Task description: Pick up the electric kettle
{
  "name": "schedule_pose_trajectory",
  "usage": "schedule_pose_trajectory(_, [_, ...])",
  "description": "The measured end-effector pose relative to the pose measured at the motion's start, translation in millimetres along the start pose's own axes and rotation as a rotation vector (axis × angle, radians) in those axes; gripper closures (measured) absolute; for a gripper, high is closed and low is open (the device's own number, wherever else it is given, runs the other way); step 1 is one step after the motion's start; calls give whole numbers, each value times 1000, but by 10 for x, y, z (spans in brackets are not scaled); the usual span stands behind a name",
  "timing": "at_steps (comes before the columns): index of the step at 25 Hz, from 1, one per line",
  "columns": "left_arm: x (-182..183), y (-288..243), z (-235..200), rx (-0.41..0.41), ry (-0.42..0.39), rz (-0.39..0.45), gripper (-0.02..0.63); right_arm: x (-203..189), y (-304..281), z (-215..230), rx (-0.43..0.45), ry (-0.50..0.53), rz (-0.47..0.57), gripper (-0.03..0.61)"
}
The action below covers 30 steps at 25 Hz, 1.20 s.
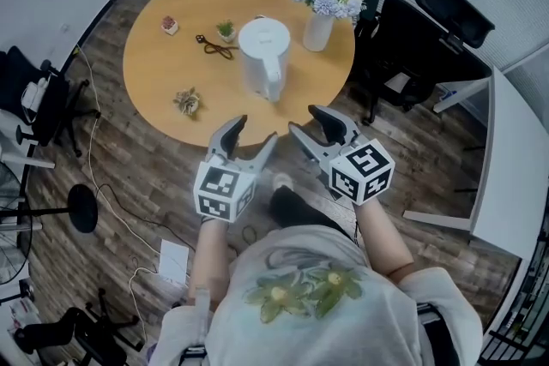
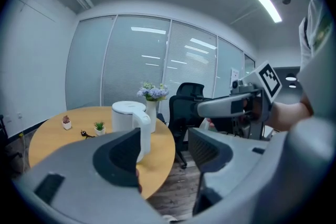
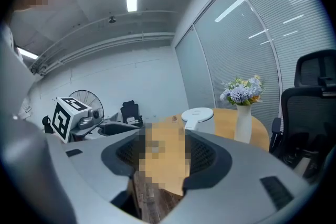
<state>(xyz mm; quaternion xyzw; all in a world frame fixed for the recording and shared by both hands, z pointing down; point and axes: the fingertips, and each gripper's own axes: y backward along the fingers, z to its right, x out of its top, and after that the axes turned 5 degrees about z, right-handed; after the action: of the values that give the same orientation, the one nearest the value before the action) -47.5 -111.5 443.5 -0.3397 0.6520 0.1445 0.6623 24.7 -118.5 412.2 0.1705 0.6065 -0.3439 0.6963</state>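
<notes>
a: where is the electric kettle (image 1: 263,56) found?
b: it is seen upright on the round table (image 1: 163,77), beside the vase of flowers (image 1: 318,28), its handle turned toward the grippers.
a: and the grippers?
b: the left gripper (image 1: 256,133) and the right gripper (image 1: 307,120) are held short of the table edge, jaws spread wide, with nothing clamped between them.

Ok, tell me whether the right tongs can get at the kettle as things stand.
Probably yes: the right tongs are open, the kettle turns its handle toward them, nothing stands between.
</notes>
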Motion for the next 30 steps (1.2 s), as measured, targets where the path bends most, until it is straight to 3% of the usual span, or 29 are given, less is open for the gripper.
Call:
schedule_pose_trajectory(10, [-198, -464, -230, -16, 43, -69, 348, -36, -360, 261, 40, -13, -52, 354])
schedule_pose_trajectory(15, [-409, -716, -389, -4, 73, -128, 348, -95, -597, 391, 91, -66, -78, 351])
schedule_pose_trajectory(30, [-837, -1431, -563, -33, 140, -219, 348, -516, -1257, 691, 228, -161, -260, 328])
